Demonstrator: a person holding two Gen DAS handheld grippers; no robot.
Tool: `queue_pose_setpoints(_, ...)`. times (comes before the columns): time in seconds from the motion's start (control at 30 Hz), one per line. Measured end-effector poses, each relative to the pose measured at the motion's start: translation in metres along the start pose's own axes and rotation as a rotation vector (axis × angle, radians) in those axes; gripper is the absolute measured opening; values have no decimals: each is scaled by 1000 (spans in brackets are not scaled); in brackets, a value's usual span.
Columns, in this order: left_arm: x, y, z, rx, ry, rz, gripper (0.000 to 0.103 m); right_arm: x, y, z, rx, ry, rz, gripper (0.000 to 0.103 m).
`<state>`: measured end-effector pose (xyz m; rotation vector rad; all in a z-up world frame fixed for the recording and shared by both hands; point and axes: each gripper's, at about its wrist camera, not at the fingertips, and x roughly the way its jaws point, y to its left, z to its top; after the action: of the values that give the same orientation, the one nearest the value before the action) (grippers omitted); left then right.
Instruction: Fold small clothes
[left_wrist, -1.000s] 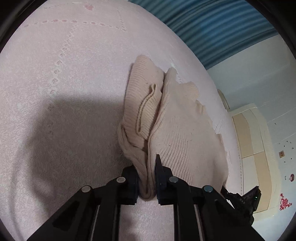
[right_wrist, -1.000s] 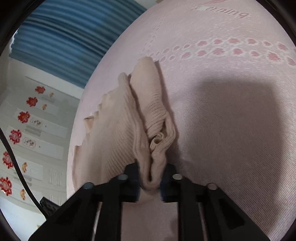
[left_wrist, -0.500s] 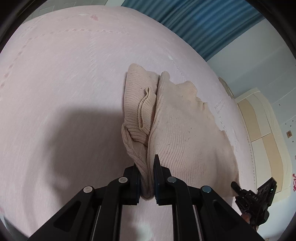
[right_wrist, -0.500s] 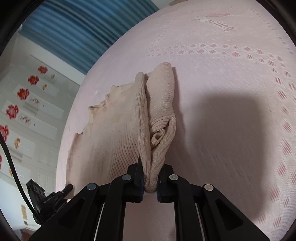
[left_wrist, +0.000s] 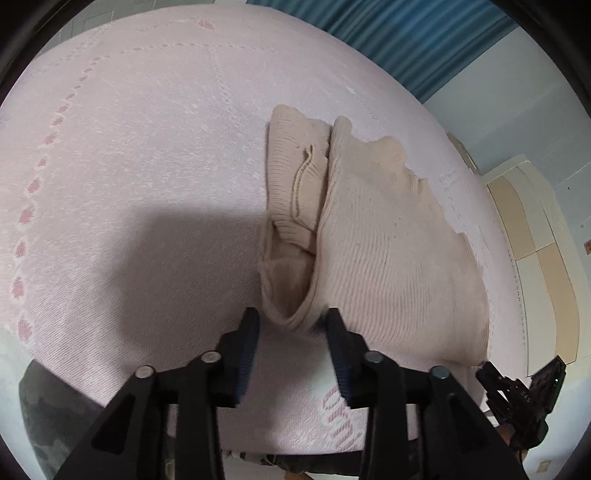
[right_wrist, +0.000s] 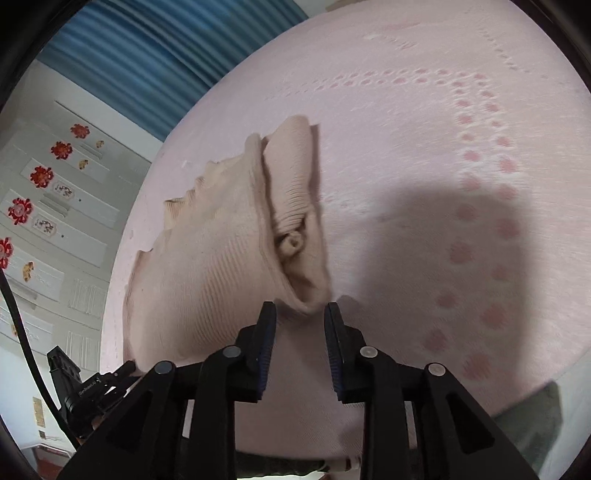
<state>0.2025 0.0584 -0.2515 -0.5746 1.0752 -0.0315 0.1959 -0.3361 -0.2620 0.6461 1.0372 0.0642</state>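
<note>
A small beige knit sweater (left_wrist: 384, 251) lies folded on the pink bedspread (left_wrist: 129, 155), with its sleeves tucked in along the folded edge. My left gripper (left_wrist: 291, 325) is open, its jaws on either side of the near corner of the sweater's fold, no longer pinching it. The sweater also shows in the right wrist view (right_wrist: 221, 266). My right gripper (right_wrist: 300, 314) is open too, its jaws just short of the sweater's other near corner. The right gripper's body (left_wrist: 524, 395) shows at the lower right of the left wrist view.
The bedspread (right_wrist: 443, 147) has rows of pink paw prints and covers the whole work surface. A blue curtain (left_wrist: 406, 37) hangs behind the bed. A wall with red flower stickers (right_wrist: 40, 177) and a cupboard (left_wrist: 535, 251) stand beyond the bed's edges.
Both grippers were shut on the sweater's near corners; both have opened and let go, and pulled back a little toward the bed's near edge. The sweater now rests on the bedspread.
</note>
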Motion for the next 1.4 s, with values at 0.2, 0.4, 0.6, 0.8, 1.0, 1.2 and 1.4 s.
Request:
queue_pose_setpoints(0.2,-4,0,-7,-1,-30,-29,40,-24,-16,-12,-20,-53,-13,28)
queue_pose_setpoints(0.4,-18,28,-9,-57,-30,-53,42,-43,6,-17,-156,-88,-51,28)
queue_pose_setpoints(0.6,-28,42,-15,-78,-38,-69,43,-49,33,-19,-283,-110,-82,28)
queue_pose_setpoints(0.8,-31,40,-13,-88,-37,-94,43,-50,55,-25,-349,-134,-111,28)
queue_pose_setpoints(1.0,-31,29,-14,-59,-39,-113,43,-53,61,-33,-367,-141,-80,28)
queue_pose_setpoints(1.2,-26,22,-18,-81,-34,-142,43,-53,69,-40,-422,-136,-72,28)
queue_pose_setpoints(1.4,-25,17,-22,-79,-31,-142,43,-61,78,-42,-456,-164,-61,28)
